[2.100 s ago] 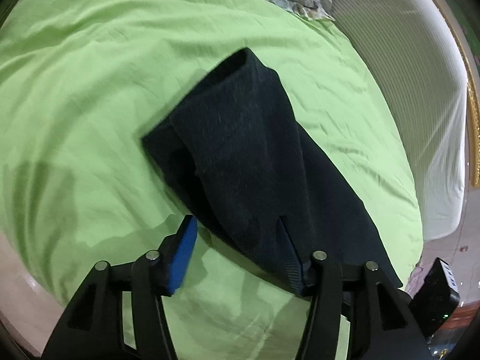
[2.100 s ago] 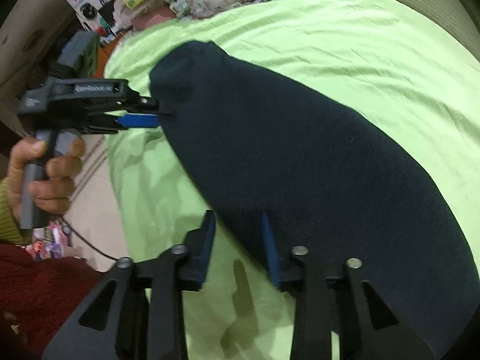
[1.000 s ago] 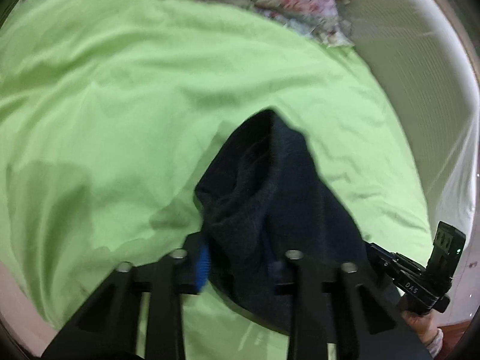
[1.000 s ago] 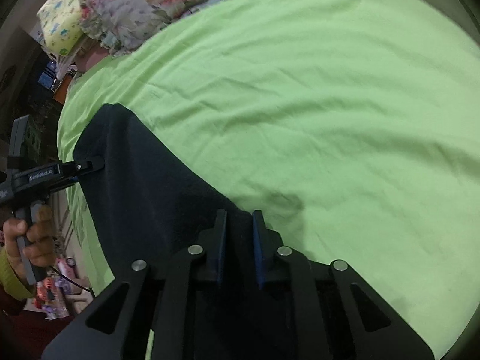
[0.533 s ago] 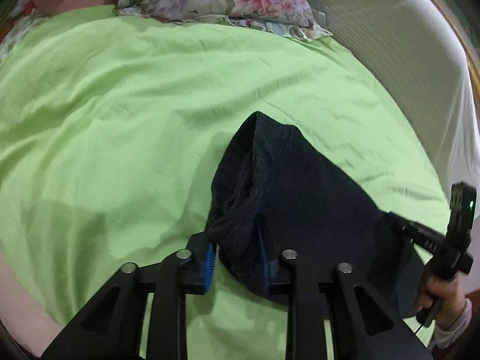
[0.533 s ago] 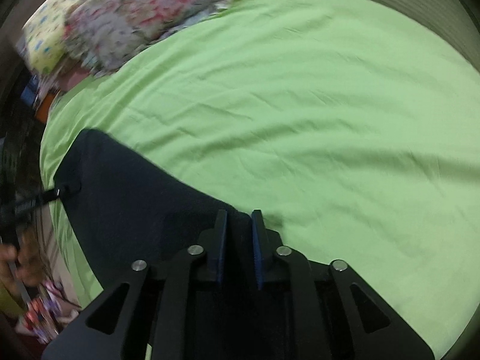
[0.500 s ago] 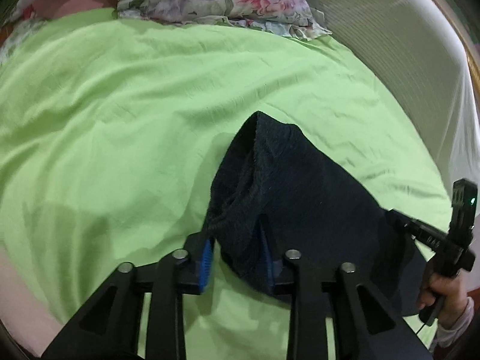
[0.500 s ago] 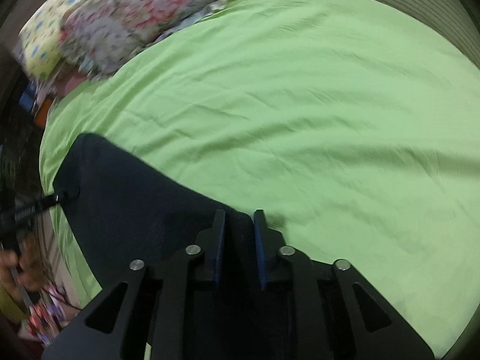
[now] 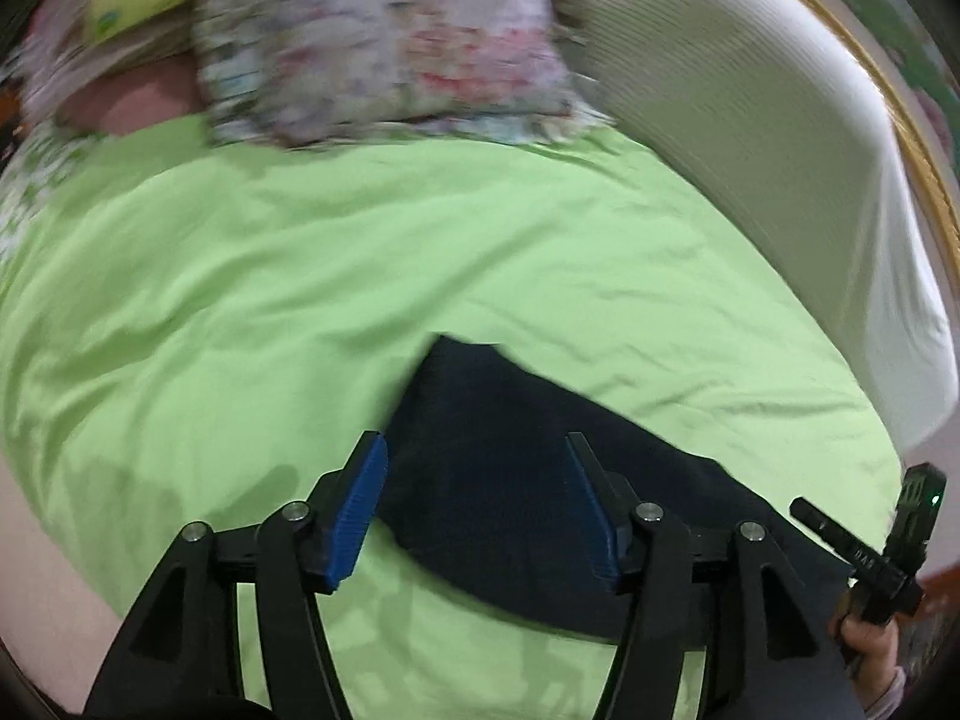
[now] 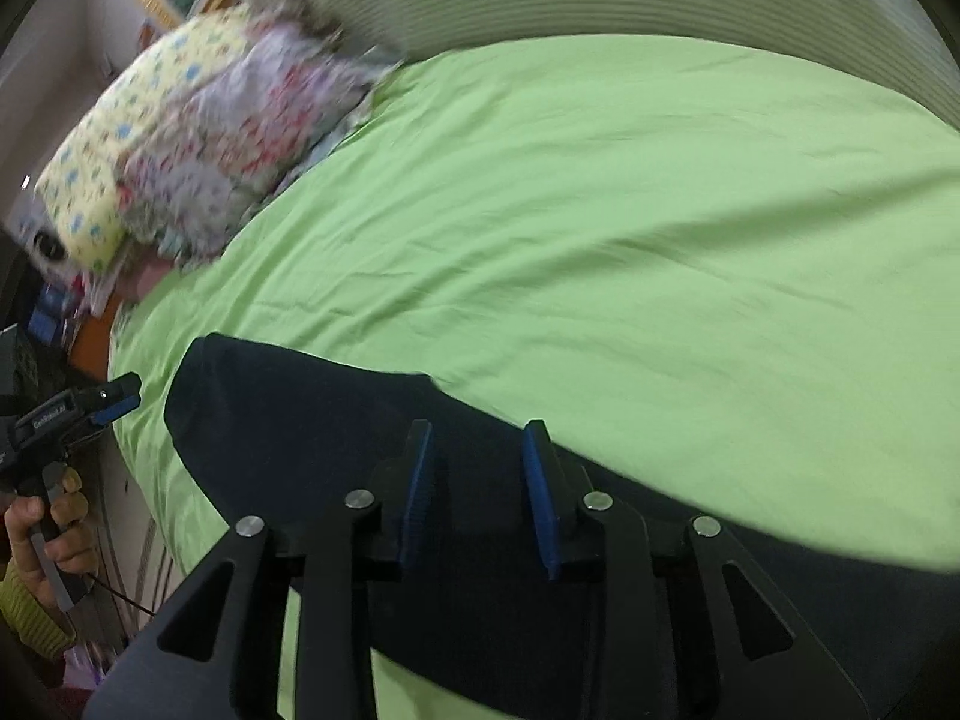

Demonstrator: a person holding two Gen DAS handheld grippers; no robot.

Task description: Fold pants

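Left wrist view: the left gripper stands with its jaws spread wide, blue pads apart on either side of the dark pants. Nothing is clamped between them; whether the pads touch the cloth cannot be told. The pants lie flat on the green bedsheet, at its near edge, running toward the right. The right gripper shows at the far right, just beside the pants' right end. Floral pillows sit blurred at the far end of the bed, with a white ribbed headboard to their right.

Right wrist view: the right gripper is parted to a moderate gap, empty, over the pants. The left gripper sits at the left, just off the pants' left end, over the bedsheet edge. Pillows lie far left.
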